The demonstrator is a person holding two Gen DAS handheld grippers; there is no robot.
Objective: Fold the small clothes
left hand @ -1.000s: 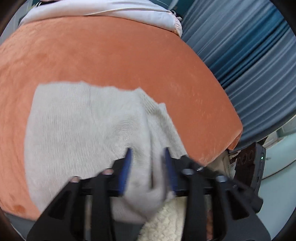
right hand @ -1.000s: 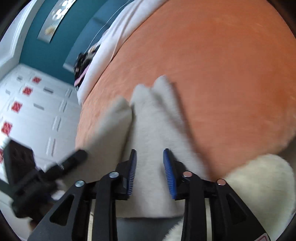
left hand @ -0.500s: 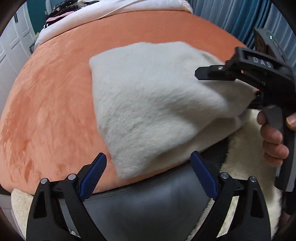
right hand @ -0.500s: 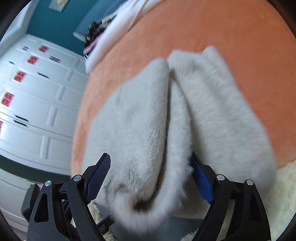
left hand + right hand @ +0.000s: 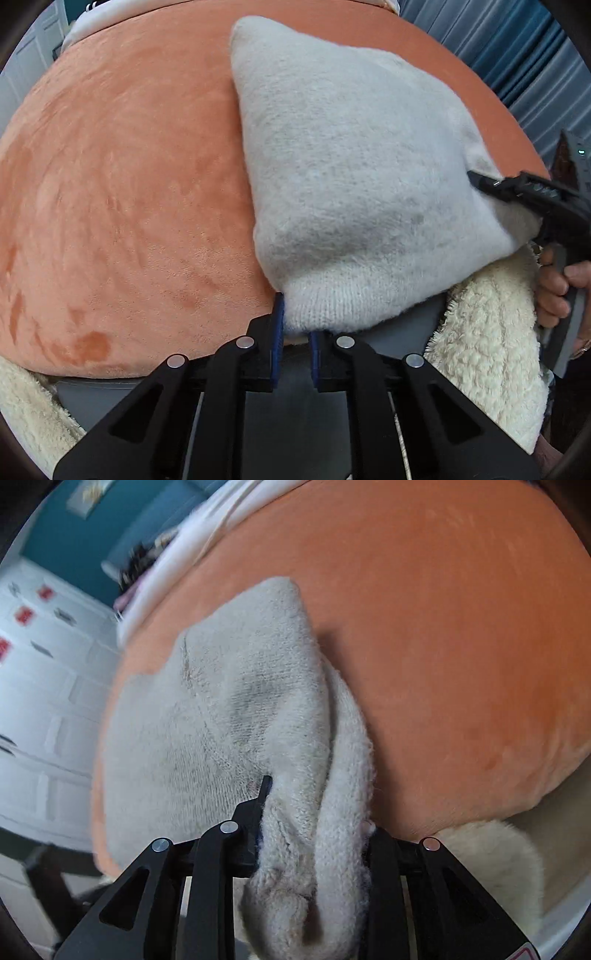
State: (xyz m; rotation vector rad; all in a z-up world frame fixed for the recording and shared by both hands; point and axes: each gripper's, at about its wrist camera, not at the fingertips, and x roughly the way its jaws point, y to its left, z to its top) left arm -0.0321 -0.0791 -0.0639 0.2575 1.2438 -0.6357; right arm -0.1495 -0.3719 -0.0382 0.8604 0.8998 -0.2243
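Garment: we see a pale grey knit garment (image 5: 354, 177) folded on the orange bed (image 5: 122, 192), hanging over its near edge.
Left gripper (image 5: 295, 343): our fingers nearly closed, pinching the garment's near-left corner.
Right gripper (image 5: 314, 834): fingers clamped on bunched fabric at the near-right corner.
Beneath: cream fleece (image 5: 487, 354) below the near edge.

An orange plush cover (image 5: 122, 177) spreads over the broad padded surface. Blue pleated curtains (image 5: 517, 55) hang at the far right. White panelled cabinet doors (image 5: 44, 686) with small red squares stand below a teal wall (image 5: 74, 542). Cream fleece (image 5: 487, 354) edges the near side.
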